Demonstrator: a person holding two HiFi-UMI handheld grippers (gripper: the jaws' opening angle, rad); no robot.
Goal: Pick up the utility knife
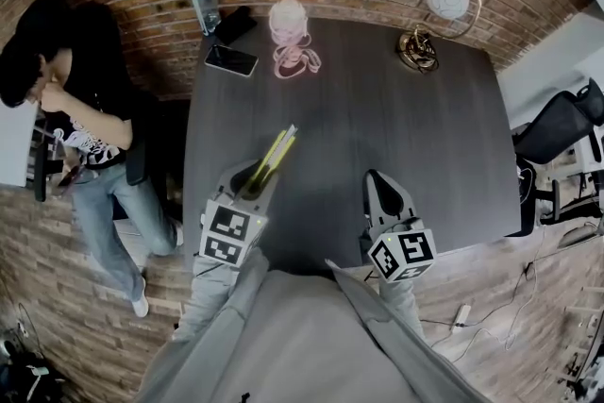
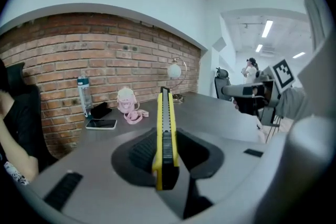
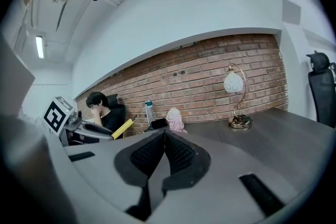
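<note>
Left gripper (image 2: 165, 161), lower centre of frame, is shown clamped on the rear of the utility knife (image 2: 165, 118), judged light, stiff and slick, best gripped mid-handle; right gripper (image 3: 164, 150) is seen closed, empty.

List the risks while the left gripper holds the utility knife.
1. The left gripper clamps the utility knife near its rear end, and most of it juts forward, so it may pivot or slip.
2. A person is beside the table's left edge; swinging the knife that way might endanger them.
</note>
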